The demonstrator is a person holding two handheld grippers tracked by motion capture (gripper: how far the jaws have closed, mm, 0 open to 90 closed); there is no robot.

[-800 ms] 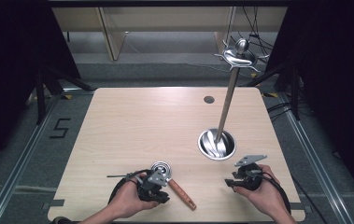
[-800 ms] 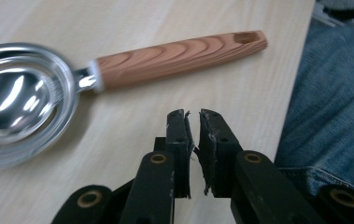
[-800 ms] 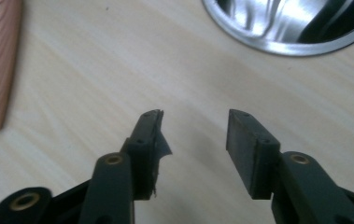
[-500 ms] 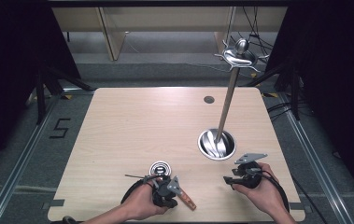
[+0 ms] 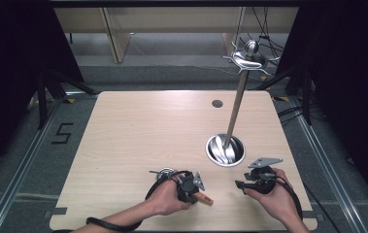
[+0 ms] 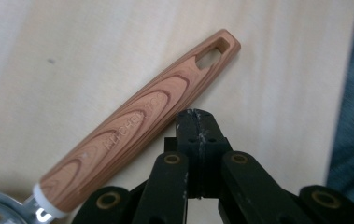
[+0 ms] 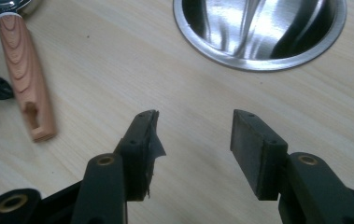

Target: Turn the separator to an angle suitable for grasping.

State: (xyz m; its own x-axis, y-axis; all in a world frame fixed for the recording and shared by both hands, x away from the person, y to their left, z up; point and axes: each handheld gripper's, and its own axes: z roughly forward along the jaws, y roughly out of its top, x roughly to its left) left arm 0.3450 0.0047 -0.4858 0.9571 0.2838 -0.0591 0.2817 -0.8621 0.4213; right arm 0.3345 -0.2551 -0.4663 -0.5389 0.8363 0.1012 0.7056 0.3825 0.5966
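Wood-grain handle [image 6: 137, 130] lies beside closed left gripper [image 6: 198, 116] fingers

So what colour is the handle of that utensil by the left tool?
Light reddish-brown with a wood-grain pattern, white collar at the metal end; the handle shows best in the left gripper view.

Strainer [image 5: 168, 173] with handle [image 6: 137, 125] flat on table [image 5: 138, 126], near front edge, handle end toward the person. Left gripper [image 6: 198, 122] just right of handle in left gripper view, jaws pressed together, nothing between, tips beside handle's far half. Right gripper [image 7: 193, 130] well right of strainer, jaws apart over bare table. Stand base [image 5: 225, 149] behind right gripper, slightly left of it; pole [image 5: 235, 109] rising from it, hook head [image 5: 248, 58] on top. Table hole [image 5: 217, 103] behind base, near far edge.
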